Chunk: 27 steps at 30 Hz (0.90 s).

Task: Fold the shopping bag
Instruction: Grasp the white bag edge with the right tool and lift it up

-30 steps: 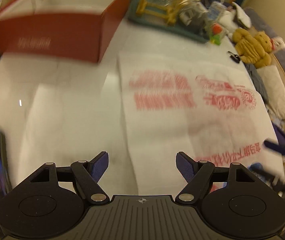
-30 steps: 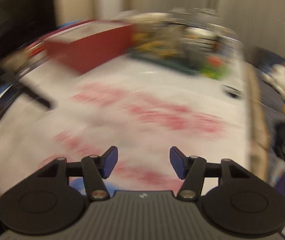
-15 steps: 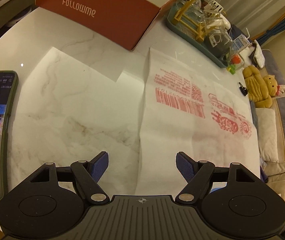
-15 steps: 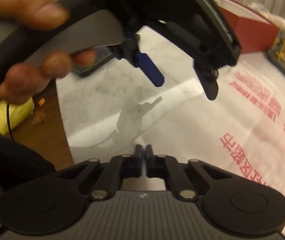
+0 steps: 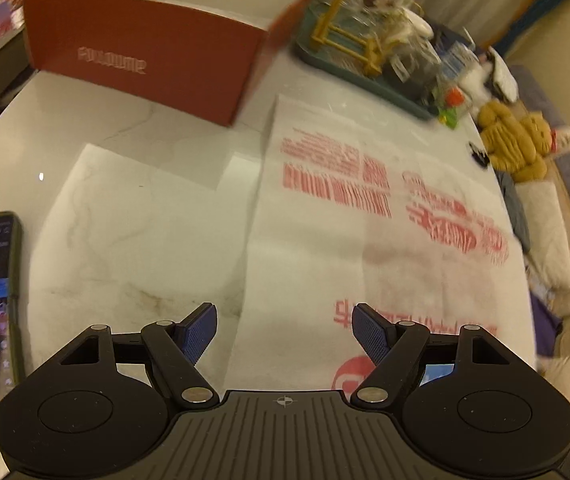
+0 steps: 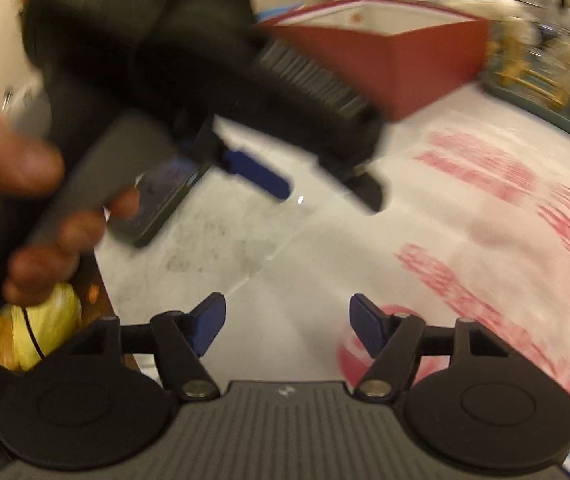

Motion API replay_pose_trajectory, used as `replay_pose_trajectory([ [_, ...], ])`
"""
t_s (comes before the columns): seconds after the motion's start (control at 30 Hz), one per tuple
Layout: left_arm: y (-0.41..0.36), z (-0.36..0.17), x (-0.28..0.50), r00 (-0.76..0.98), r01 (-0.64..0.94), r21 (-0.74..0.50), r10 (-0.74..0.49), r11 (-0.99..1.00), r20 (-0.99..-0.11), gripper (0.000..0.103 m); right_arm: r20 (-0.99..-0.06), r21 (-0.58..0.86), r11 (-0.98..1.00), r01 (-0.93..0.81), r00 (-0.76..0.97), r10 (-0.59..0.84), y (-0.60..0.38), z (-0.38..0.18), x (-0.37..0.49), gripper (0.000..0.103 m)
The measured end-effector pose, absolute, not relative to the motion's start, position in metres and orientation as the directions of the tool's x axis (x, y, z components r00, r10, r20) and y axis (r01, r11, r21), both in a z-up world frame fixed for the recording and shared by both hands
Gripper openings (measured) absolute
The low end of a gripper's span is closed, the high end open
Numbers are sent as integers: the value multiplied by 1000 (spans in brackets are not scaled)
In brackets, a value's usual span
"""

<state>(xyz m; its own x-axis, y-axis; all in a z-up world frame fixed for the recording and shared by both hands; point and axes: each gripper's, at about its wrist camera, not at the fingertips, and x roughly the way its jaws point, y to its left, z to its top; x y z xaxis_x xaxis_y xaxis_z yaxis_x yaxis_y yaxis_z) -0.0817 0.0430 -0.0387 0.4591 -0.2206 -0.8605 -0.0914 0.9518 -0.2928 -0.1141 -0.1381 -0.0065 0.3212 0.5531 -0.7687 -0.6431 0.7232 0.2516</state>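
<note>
Only the right wrist view shows the hand (image 6: 25, 216) holding the left gripper (image 6: 317, 192). Shopping bag (image 5: 365, 248) lies flat on the marble table (image 5: 133, 240). Both jaws are spread and empty, right gripper (image 6: 287, 326) just reopened; red box (image 5: 157, 60) looks empty.

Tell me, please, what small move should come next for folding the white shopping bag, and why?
Probably lower the right tool onto the near edge of the shopping bag and pinch it. The bag lies flat and unfolded on the marble table, and both tools are open and empty; the right one's jaws have just been opening, nothing between them.
</note>
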Motion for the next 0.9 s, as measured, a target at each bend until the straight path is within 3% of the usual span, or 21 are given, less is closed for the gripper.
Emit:
replay_pose_trajectory([
  [0.17,-1,-52,-101,440,63,-214,-220,975,-871,77,-754,254,915,-314,528,390,-232,1,-108,69],
  [0.33,-26,-64,-115,428,148,-142,-193,979,-883,97,-757,236,972,-9,626,189,-328,-5,-111,69],
  [0.4,-35,-67,-116,408,191,-94,-166,977,-898,103,-764,243,968,54,626,157,-351,-7,-117,69],
  [0.5,-45,-70,-116,393,215,-43,-127,976,-911,103,-786,261,960,102,600,150,-378,-21,-120,65],
  [0.57,-48,-70,-114,386,208,-35,-115,978,-915,103,-801,259,960,109,579,151,-385,-32,-124,60],
  [0.7,-45,-69,-112,378,179,-57,-122,982,-918,103,-795,278,957,82,579,182,-386,-45,-124,58],
  [0.73,-44,-69,-112,377,172,-64,-126,983,-918,103,-796,288,955,78,574,193,-387,-46,-121,49],
  [0.77,-43,-69,-111,376,166,-70,-129,984,-918,103,-797,297,952,74,568,204,-387,-46,-119,30],
  [0.83,-43,-69,-111,375,166,-77,-135,983,-917,103,-804,320,943,91,553,220,-390,-49,-116,4],
  [0.9,-43,-69,-111,375,170,-85,-144,982,-916,103,-802,354,928,117,548,237,-396,-48,-115,1],
])
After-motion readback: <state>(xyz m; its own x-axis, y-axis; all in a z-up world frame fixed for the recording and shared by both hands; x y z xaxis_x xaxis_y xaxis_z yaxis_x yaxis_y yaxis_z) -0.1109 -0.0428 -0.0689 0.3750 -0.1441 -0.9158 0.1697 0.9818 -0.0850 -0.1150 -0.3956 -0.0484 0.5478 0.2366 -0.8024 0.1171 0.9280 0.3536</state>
